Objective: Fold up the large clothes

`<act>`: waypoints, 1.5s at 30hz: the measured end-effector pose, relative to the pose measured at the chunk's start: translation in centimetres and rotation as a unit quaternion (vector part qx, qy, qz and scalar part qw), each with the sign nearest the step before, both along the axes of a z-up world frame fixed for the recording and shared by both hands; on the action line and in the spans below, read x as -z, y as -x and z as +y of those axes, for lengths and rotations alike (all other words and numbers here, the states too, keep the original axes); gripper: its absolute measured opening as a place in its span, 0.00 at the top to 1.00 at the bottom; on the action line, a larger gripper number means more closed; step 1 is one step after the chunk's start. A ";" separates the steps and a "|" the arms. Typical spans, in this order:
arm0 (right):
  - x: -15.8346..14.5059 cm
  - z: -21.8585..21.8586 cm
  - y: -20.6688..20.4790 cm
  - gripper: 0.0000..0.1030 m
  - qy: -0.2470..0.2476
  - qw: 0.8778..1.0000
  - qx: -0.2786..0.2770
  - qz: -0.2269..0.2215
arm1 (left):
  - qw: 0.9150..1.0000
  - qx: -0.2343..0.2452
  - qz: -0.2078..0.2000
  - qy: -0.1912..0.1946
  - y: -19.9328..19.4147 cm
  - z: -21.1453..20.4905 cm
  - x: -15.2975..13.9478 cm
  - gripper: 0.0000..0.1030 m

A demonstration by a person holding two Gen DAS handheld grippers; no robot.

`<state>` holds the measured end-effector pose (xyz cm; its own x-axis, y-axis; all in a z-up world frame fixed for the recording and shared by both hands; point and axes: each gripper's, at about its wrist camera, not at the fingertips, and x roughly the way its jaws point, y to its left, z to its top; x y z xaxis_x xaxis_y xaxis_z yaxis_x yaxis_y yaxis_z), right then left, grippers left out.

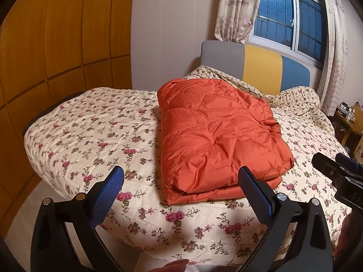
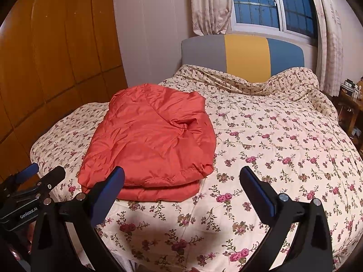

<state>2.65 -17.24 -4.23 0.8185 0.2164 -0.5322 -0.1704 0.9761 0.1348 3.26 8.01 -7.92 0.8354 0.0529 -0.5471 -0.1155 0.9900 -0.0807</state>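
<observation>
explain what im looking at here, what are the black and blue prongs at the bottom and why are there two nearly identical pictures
The prongs are the jaws of two handheld grippers; a person holds one in each hand, with no robot arm. Each gripper carries a wide-angle camera looking forward along its jaws, so you get two views of one scene. One picture comes from the left gripper, the other from the right gripper. Both stand open and hold nothing. Each camera also catches the other gripper at its edge. Ahead is a bed with a floral quilt, and on it lies an orange puffer jacket, already folded into a neat stack. Behind are a colourful headboard and a window.
</observation>
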 end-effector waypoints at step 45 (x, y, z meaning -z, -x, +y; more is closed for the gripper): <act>1.0 0.7 -1.0 0.02 -0.002 1.000 -0.006 0.017 | 1.000 0.015 -0.002 0.004 -0.2 -0.8 0.2 0.03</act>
<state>3.62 -16.55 -5.22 0.7978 0.2278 -0.5582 -0.1771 0.9736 0.1443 3.46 7.21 -8.10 0.8388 0.0226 -0.5440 -0.0845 0.9924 -0.0891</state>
